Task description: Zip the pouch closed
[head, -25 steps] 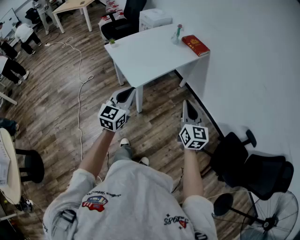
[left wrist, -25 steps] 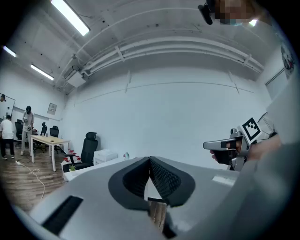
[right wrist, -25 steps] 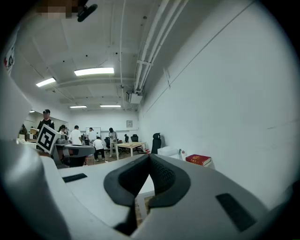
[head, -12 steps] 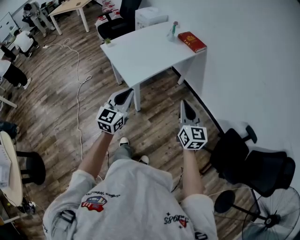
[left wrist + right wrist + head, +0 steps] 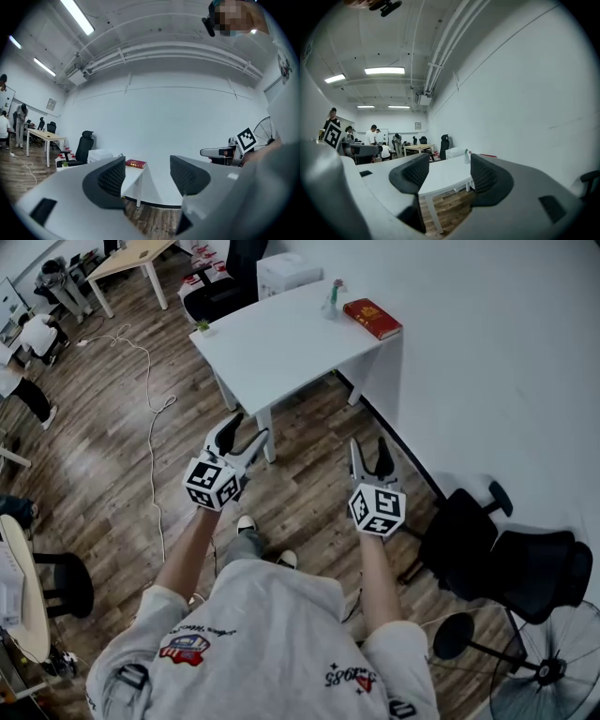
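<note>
Landmark: white table, a bit ahead of us against the wall, so we're placing everything off that.
Left gripper: held level, aimed toward the table's near edge and stopped short of it. Its jaws have just been opening and now sit spread wide with only air between them, so it's let go and empty.
Right gripper: same deal. It's level and short of the table's near right leg, and its jaws have just been opening. They're wide apart with nothing in them.
Pouch: honestly we can't tell where it is, none of our views picks it out.
On the table: red book at the far corner by the wall, clear bottle just beside it, and a tiny green plant on the opposite edge.
Behind the table: white box.
Nearer us than the table, along the wall: black office chair, then a floor fan.
Left of the table: white cable snaking over the wood floor, with people well beyond it.
</note>
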`<action>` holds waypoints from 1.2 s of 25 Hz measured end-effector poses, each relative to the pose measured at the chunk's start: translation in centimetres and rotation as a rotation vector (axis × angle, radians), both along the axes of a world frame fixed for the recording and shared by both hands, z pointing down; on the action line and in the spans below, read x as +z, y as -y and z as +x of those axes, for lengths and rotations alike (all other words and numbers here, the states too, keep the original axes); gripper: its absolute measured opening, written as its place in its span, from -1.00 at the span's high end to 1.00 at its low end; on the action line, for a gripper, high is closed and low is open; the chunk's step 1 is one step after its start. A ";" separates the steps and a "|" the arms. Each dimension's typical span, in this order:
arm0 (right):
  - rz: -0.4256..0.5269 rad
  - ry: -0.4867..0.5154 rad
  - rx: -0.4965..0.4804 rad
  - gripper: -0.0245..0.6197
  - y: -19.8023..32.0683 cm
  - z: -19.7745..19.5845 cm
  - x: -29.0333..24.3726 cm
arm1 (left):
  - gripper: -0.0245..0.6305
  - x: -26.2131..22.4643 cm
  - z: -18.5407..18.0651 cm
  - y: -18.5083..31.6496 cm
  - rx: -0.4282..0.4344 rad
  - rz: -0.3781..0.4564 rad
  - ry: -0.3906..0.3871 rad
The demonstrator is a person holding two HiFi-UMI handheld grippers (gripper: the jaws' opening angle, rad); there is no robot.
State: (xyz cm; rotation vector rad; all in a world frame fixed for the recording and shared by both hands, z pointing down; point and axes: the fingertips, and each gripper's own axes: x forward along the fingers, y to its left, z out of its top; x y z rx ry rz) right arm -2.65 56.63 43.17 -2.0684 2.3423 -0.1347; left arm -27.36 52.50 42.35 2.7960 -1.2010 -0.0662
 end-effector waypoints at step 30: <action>-0.066 0.034 0.010 0.00 14.9 6.9 2.8 | -0.06 4.6 10.3 18.6 0.075 -0.104 0.039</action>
